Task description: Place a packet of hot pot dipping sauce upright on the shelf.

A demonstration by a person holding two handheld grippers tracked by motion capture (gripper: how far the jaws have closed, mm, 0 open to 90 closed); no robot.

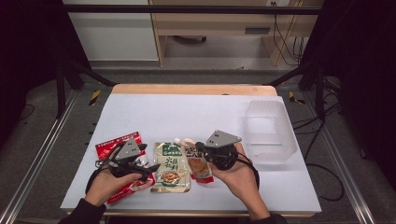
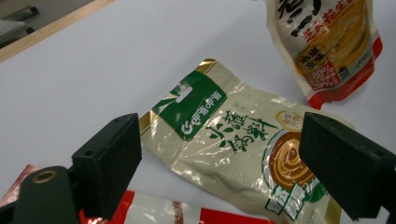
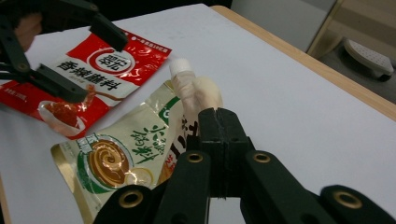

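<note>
Where pouches [image 1: 171, 167] lie, white tabletop [image 1: 187, 114]

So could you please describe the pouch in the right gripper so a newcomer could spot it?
On the white table, three sauce packets lie near the front edge. The spouted pouch is the rightmost, beside the green packet. Only it has a white screw cap.

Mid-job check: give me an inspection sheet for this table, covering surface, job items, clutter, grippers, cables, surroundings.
Surface: white table top with a wooden far edge.
Job's things: spouted pouch lifted at its top by the right gripper; green-and-cream pouch lies flat; red pouch under the left gripper; clear bin stands at far right.
Clutter: nothing seen.
Grippers: right gripper shut on the spouted pouch; left gripper open above the green-and-cream pouch.
Cables: black cables trail off the table's right side.
Surroundings: wooden furniture beyond the table, dark floor.
</note>
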